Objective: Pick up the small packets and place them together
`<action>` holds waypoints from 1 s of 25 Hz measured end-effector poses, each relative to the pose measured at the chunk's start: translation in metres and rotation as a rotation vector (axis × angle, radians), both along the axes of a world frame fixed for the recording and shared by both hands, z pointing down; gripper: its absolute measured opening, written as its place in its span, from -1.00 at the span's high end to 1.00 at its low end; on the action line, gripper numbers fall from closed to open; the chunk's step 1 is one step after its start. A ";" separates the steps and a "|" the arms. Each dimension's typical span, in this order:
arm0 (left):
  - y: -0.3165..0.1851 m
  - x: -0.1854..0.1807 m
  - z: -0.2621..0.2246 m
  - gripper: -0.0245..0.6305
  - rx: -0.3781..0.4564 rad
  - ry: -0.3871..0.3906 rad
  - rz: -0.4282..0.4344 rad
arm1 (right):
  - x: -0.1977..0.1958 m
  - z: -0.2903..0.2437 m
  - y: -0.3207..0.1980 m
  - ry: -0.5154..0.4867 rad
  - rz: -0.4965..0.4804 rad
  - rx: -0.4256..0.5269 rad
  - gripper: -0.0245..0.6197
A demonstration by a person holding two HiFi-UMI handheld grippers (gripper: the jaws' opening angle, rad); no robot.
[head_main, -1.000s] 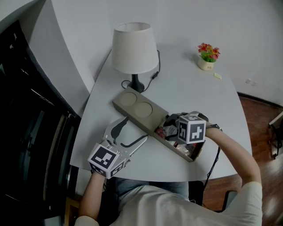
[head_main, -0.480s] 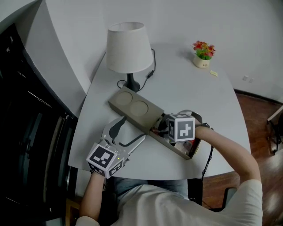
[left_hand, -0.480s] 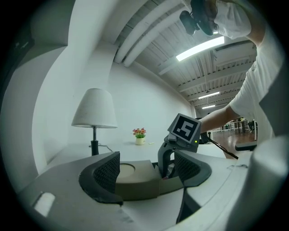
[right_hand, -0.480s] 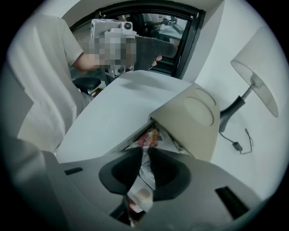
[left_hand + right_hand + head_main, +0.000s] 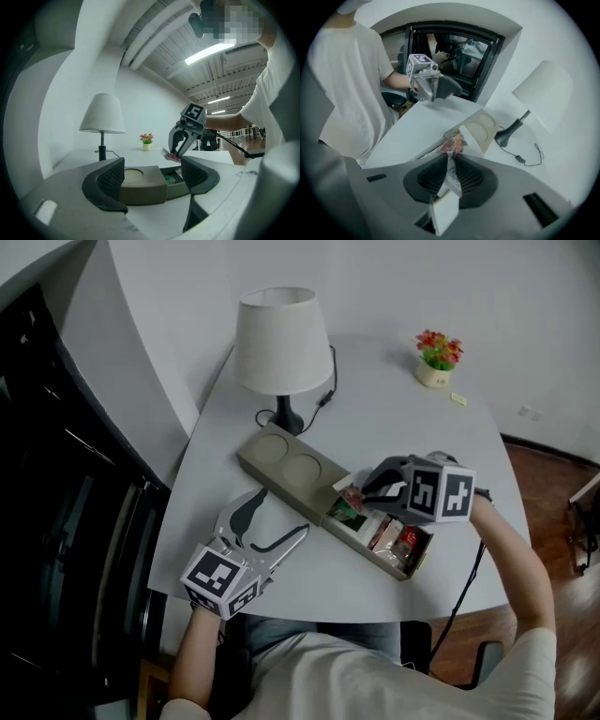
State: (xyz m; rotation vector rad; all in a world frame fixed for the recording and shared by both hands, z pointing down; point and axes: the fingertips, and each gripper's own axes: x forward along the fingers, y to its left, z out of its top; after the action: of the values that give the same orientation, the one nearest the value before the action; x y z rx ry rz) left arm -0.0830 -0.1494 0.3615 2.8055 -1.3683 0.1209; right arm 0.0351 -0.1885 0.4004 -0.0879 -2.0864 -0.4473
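Right of centre in the head view: a small pink packet (image 5: 352, 496) pinched in the right gripper (image 5: 360, 493), just above the open part of the long tray (image 5: 281, 457). Jaws narrow, closing in just now on this packet, both pads pressed flat against its sides, its crumpled top sticking out past the tips. Held clear of the tray, not touching it. Further toward the lower right, inside the tray, other packets (image 5: 389, 536) lying side by side. At lower left, low over the near edge of the table (image 5: 394, 418), the left gripper (image 5: 279, 517): jaws spread wide, nothing between them, tips pointing at the tray and near its side, apart from it.
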 end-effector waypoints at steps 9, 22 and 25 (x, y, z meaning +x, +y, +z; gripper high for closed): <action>0.006 -0.028 -0.003 -0.20 0.002 -0.039 -0.040 | -0.099 -0.027 -0.045 -0.161 -0.126 0.051 0.70; 0.007 -0.084 0.003 -0.20 -0.024 -0.034 -0.143 | -0.197 0.026 -0.087 -0.050 -0.242 0.028 0.52; 0.007 -0.089 0.003 -0.20 -0.023 -0.020 -0.155 | -0.201 0.026 -0.097 -0.052 -0.213 0.059 0.48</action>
State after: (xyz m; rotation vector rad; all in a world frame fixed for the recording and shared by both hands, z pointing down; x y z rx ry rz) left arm -0.1717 -0.1427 0.3644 2.6744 -1.5706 0.1609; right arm -0.1656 -0.2855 0.4264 -0.2675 -2.1219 -0.6453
